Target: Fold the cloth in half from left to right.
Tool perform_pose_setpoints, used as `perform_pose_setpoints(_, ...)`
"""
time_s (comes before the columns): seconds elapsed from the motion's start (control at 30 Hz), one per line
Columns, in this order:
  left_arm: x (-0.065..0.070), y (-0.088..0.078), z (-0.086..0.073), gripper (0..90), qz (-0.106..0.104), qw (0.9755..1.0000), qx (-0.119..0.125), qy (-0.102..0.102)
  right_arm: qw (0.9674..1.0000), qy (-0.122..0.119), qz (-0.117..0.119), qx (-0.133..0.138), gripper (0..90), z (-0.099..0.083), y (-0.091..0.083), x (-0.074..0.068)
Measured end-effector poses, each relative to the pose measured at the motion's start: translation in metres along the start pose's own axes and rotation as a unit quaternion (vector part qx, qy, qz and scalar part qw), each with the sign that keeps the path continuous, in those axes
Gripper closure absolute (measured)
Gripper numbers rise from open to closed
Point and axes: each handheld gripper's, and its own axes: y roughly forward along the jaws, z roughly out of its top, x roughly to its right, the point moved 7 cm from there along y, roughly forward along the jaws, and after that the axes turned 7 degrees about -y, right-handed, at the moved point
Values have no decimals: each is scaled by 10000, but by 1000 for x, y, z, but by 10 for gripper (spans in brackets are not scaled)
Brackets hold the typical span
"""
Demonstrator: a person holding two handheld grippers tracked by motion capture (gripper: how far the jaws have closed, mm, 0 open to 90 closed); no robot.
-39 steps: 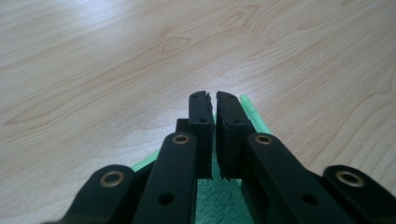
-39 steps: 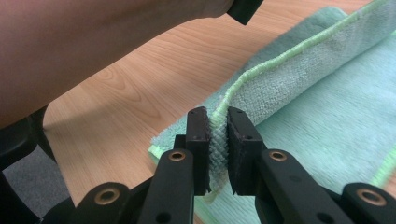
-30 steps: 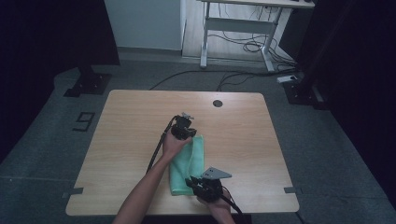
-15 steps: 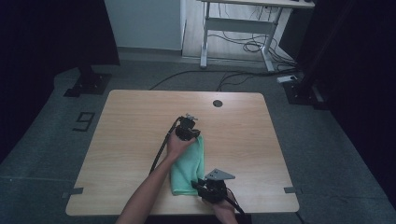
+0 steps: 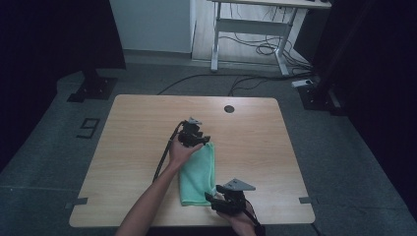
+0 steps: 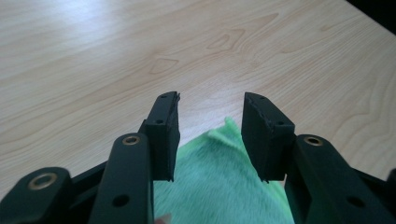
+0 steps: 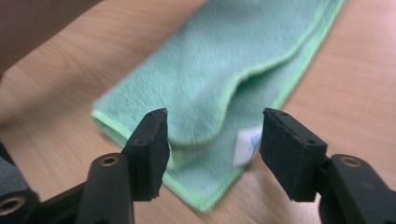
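A folded green cloth (image 5: pixel 199 174) lies on the wooden table (image 5: pixel 133 147), running from the middle towards the front edge. My left gripper (image 5: pixel 199 139) hovers over its far corner; in the left gripper view (image 6: pixel 211 100) the jaws have just been opening and stand apart, with the cloth (image 6: pixel 219 186) lying loose below them. My right gripper (image 5: pixel 212 197) sits at the near right corner. In the right gripper view (image 7: pixel 212 116) its jaws have just been opening too, and the cloth (image 7: pixel 233 60) with its white label (image 7: pixel 246 145) lies beyond them, untouched by the pads.
A dark round grommet (image 5: pixel 229 108) sits near the table's far edge. The left gripper's cable (image 5: pixel 164 157) trails back along the forearm. Beyond the table stand a white desk frame (image 5: pixel 246 34) with loose cables and a black stand base (image 5: pixel 91 88).
Both hands stay at the cloth's two ends. The right gripper has edged slightly to the right, and the cloth lies flat between the grippers.
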Motion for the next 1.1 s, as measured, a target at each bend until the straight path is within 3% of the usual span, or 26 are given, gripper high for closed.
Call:
perform_pose_setpoints(0.07, -2, -10, -3, 544, -4, 10000, 10, 69, 9999, -63, 91, 55, 469, 7, 0, -1)
perform_pose_setpoints(0.13, -3, -17, -6, 541, -53, 9999, 14, 88, 10000, -72, 34, 17, 482, 13, 3, 0)
perform_pose_setpoints(0.23, -6, -21, -19, 535, -68, 9995, -208, 245, 9999, -9, 8, -121, 505, 13, 11, 2)
perform_pose_setpoints(0.53, -29, -1, -49, 537, 169, 9966, -760, 254, 9974, -462, -296, -472, 734, -13, 14, 0)
perform_pose_setpoints(0.63, -33, 2, -51, 540, 112, 9971, -734, 164, 9973, -461, -272, -496, 705, -15, 12, 1)
perform_pose_setpoints(0.7, -33, 2, -51, 542, 109, 9971, -730, 168, 9969, -488, -358, -512, 579, -16, 8, 2)
perform_pose_setpoints(0.8, -32, 3, -52, 534, 127, 9971, -720, 201, 9971, -551, -458, -246, 535, -4, 0, 2)
perform_pose_setpoints(0.93, -32, 3, -52, 530, 127, 9973, -700, 172, 9972, -749, -5, 73, 595, 26, 3, -11)
perform_pose_setpoints(1.03, -32, 3, -52, 529, 102, 9975, -679, 134, 9957, -871, 312, 73, 604, 44, 22, -16)
perform_pose_setpoints(1.1, -33, 3, -52, 528, 83, 9975, -690, 138, 9955, -816, 479, -24, 604, 51, 42, -17)
